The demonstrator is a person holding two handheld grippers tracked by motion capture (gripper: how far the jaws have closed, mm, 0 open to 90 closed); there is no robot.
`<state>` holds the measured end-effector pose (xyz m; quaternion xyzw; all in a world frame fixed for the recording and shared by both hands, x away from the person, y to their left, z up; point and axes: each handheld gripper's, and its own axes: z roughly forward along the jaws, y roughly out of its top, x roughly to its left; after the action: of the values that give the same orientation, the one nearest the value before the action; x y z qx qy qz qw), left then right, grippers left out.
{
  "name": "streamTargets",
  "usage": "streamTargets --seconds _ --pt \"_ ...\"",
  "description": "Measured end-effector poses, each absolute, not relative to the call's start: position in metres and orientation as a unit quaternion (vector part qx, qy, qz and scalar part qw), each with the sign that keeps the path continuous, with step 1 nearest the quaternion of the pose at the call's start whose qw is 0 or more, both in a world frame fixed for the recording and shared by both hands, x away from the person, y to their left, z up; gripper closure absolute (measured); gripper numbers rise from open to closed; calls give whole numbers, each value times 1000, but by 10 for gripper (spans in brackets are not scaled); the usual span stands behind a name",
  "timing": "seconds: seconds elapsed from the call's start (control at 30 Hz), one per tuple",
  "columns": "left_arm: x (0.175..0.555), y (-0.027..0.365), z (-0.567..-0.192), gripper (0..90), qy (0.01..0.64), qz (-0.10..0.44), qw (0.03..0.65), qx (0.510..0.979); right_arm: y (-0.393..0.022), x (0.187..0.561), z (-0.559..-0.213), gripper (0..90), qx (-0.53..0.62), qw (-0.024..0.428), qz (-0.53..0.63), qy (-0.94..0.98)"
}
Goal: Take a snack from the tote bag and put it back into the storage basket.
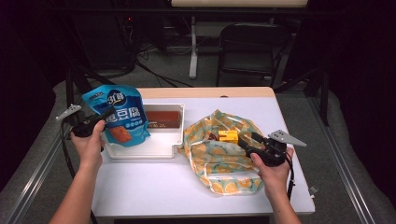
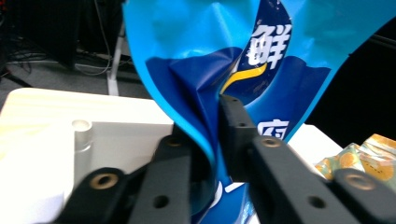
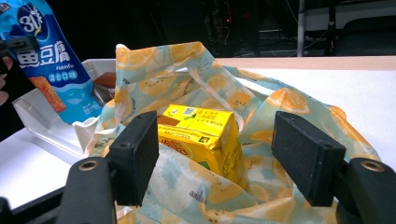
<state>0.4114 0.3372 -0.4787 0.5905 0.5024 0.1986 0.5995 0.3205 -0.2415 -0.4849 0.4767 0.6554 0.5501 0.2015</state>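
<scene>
My left hand-held gripper (image 1: pixel 103 117) pinches the blue pouch (image 1: pixel 122 114), upright above the white tray (image 1: pixel 163 144). The fruit-print bag (image 1: pixel 219 161) lies to its right on the worktop; my right hand-held gripper (image 1: pixel 246 138), jaws wide, holds nothing at the bag's mouth.

In my left gripper view the blue pouch (image 2: pixel 210 70) runs off the top edge, and its lower end drops behind the black jaws, so I can't tell how much of the film sits between the pads. From the high view the pouch (image 1: pixel 119 114) covers the left part of the white tray (image 1: pixel 163 144), hiding whatever lies under it. The brown bar (image 1: pixel 162 117) in the tray is too small for me to identify. In my right gripper view the yellow carton (image 3: pixel 205 133) is sunk in the lemon-print bag (image 3: pixel 187 79), its base buried in fabric, and its print stays unreadable.
</scene>
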Motion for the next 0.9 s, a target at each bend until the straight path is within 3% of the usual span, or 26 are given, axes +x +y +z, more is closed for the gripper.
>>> streamTargets --seconds 0.17,0.33,0.6,0.9 --pt "402 337 -476 465 516 214 578 595 -242 321 -485 315 477 201 551 655" --pt "394 336 -479 265 539 230 549 596 -242 321 -485 315 477 203 549 655" --pt "370 334 -484 167 555 239 540 586 -240 320 -484 322 475 204 549 656" --pt "342 313 -476 162 541 275 525 596 -238 318 -483 429 470 208 556 653"
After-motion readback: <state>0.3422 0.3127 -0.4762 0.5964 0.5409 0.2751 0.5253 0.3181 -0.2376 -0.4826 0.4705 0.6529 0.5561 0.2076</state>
